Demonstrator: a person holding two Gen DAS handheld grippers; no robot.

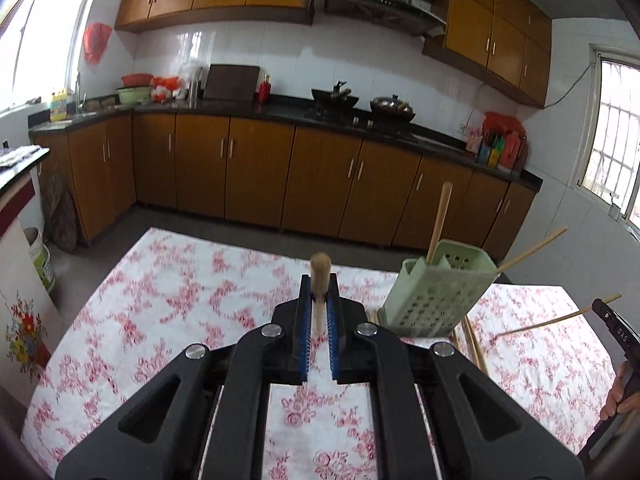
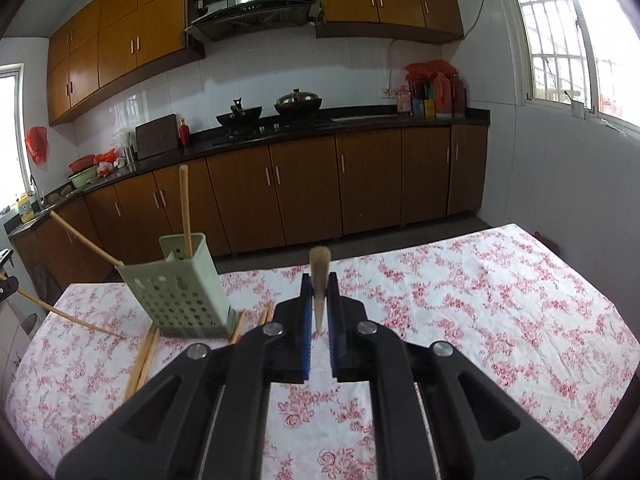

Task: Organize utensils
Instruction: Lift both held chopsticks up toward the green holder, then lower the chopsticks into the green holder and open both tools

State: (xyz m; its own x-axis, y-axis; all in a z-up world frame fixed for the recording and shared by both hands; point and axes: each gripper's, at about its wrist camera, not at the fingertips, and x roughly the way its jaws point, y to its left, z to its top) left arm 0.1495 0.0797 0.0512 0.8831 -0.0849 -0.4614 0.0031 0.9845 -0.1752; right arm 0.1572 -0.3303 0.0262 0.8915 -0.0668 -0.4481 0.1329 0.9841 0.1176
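Observation:
A pale green perforated utensil holder [image 1: 434, 294] stands on the floral tablecloth, with one chopstick upright in it and another leaning out its side; it also shows in the right wrist view [image 2: 182, 296]. My left gripper [image 1: 320, 298] is shut on a wooden chopstick [image 1: 320, 276], held end-on above the cloth, left of the holder. My right gripper [image 2: 320, 298] is shut on another wooden chopstick [image 2: 319, 280], right of the holder. Loose chopsticks [image 2: 146, 354] lie on the cloth at the holder's base.
The table with its red-flowered cloth [image 1: 180, 300] ends at a far edge before the kitchen floor. Brown cabinets and a counter with woks [image 2: 298, 102] run along the back wall. The other gripper and its chopstick [image 1: 552, 322] show at the right edge.

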